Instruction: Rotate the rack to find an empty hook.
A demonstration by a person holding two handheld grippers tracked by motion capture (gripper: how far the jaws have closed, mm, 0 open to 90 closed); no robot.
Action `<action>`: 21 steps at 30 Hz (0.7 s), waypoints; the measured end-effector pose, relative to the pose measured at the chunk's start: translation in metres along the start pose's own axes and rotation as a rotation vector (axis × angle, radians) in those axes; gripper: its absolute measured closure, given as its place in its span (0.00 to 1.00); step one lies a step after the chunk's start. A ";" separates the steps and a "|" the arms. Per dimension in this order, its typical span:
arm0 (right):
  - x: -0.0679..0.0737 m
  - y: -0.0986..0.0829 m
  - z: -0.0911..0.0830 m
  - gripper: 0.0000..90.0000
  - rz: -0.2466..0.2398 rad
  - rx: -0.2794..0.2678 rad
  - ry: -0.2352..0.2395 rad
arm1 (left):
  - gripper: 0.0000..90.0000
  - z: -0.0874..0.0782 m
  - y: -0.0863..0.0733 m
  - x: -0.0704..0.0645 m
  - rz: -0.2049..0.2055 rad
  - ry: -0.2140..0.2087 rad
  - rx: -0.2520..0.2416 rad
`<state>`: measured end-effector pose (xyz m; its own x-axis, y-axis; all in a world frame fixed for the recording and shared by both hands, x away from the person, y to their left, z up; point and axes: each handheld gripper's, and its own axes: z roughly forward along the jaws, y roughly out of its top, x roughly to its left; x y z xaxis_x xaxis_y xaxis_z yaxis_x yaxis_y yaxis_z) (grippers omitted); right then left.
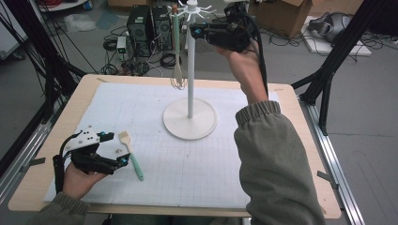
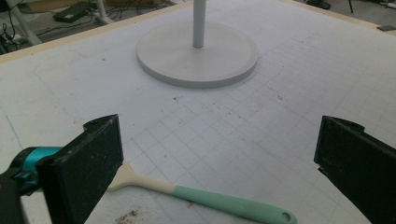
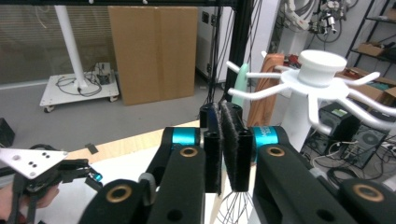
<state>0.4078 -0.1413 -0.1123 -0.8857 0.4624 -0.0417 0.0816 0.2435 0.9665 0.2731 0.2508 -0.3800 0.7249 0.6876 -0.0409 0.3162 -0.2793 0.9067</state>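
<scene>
Left gripper (image 2: pixel 219 163) hangs wide apart over the spatula (image 2: pixel 205 198) flat on the mat; right gripper (image 3: pixel 228 154) is pressed together up by the rack (image 1: pixel 189 70). A shallow pinch could easily slip off that thin handle.

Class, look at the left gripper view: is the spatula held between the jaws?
No. The spatula lies flat on the mat, and the left gripper has its jaws wide apart.

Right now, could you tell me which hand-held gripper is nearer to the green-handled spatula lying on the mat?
Left. The left hand-held gripper sits open beside the spatula; the right hand-held gripper is up by the rack top.
</scene>
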 end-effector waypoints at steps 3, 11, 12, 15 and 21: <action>0.001 -0.005 -0.003 0.90 0.007 -0.008 0.007 | 0.02 0.000 0.000 0.000 -0.003 0.002 -0.001; 0.005 -0.019 -0.014 0.76 0.039 -0.030 0.027 | 0.02 0.001 -0.001 0.002 -0.009 0.002 0.002; 0.006 -0.021 -0.015 0.75 0.042 -0.033 0.027 | 0.02 0.001 -0.001 0.002 -0.010 0.003 0.001; 0.010 -0.025 -0.015 0.71 0.040 -0.030 0.032 | 0.02 0.001 -0.001 0.002 -0.007 0.003 0.000; 0.018 -0.035 -0.015 0.63 0.046 -0.019 0.041 | 0.02 0.001 -0.001 0.002 -0.006 0.004 0.002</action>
<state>0.3827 -0.1541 -0.1433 -0.8993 0.4370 0.0126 0.1141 0.2068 0.9717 0.2746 0.2518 -0.3813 0.7204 0.6921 -0.0444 0.3218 -0.2768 0.9054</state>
